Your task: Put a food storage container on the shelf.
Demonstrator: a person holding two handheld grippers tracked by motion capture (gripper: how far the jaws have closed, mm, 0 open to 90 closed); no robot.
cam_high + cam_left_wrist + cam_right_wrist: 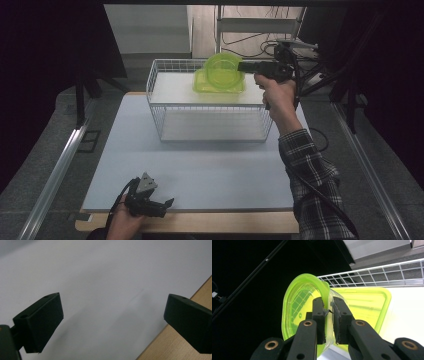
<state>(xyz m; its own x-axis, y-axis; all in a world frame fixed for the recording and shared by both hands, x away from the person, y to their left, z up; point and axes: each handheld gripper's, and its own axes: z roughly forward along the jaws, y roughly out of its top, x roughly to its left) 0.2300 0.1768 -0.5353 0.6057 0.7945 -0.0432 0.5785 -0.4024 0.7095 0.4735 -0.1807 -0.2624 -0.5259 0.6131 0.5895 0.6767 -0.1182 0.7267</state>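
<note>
A clear green plastic container hangs tilted above the white wire rack, its rim pinched by my right gripper, which is shut on it. Beneath it a matching green lid lies flat on the rack's top shelf. My left gripper rests low at the table's front edge, jaws wide open with nothing between them, over the pale mat.
The wire rack has a lower shelf open to the front. A pale mat covers the table, with a wooden strip along the near edge. Dark stands and cables crowd the back right.
</note>
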